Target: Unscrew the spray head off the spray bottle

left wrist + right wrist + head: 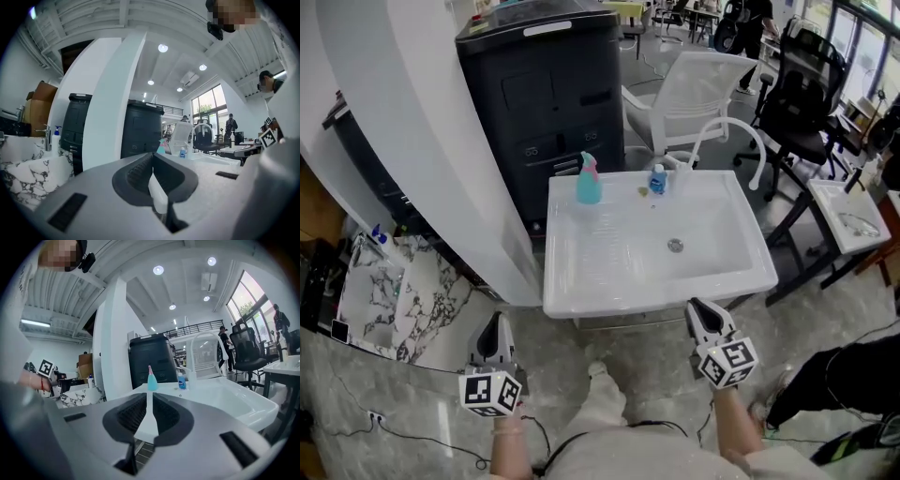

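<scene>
We have not begun the unscrewing — the spray bottle [588, 180] stands capped at the back left corner of the sink [609, 302], well apart from our left gripper [495, 321], clenched on nothing, and our right gripper [699, 307], barely parted and empty.

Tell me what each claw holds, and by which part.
Nothing. Left claw shut, right claw slightly open, both empty; the spray bottle stands untouched on the sink.

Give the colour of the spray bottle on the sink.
Blue bottle, pink spray head; right gripper view shows it best.
</scene>
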